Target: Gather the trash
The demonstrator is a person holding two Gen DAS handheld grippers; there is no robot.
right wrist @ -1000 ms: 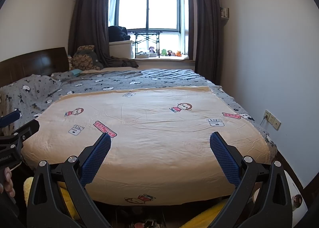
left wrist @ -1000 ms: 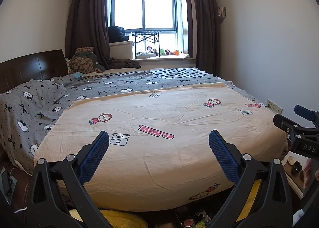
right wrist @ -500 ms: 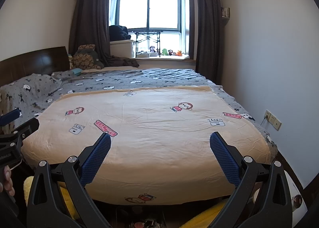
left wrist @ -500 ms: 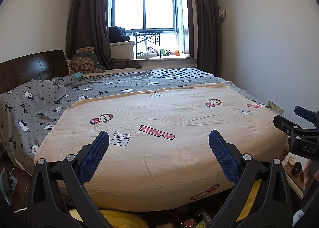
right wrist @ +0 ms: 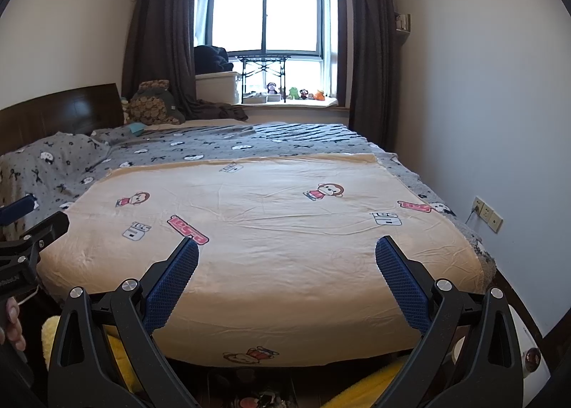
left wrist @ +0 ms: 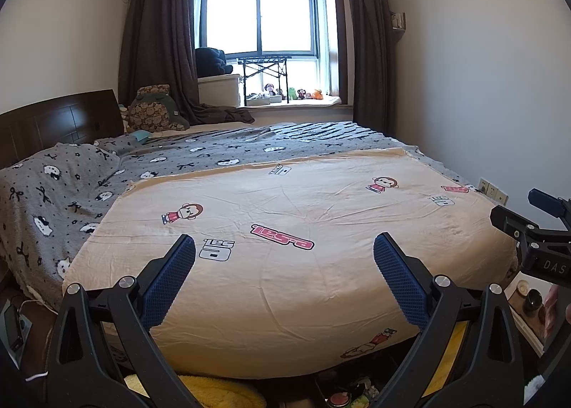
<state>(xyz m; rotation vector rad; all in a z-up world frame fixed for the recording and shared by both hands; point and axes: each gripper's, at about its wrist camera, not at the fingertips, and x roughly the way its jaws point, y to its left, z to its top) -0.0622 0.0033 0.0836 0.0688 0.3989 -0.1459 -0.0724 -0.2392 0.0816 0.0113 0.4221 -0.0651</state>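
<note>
Both sets of tongs hang level at the foot of the bed, the left tongs (left wrist: 284,276) and the right tongs (right wrist: 286,279) each spread wide with nothing between their blue dimpled pads, so by the look of it collecting has not begun. No trash shows on the smooth, lightly creased beige monkey-print sheet (left wrist: 285,229) or the fuzzy grey patterned blanket (right wrist: 214,147); small blurred clutter on the floor under the bed's foot (left wrist: 342,395) may be it, too indistinct to tell.
</note>
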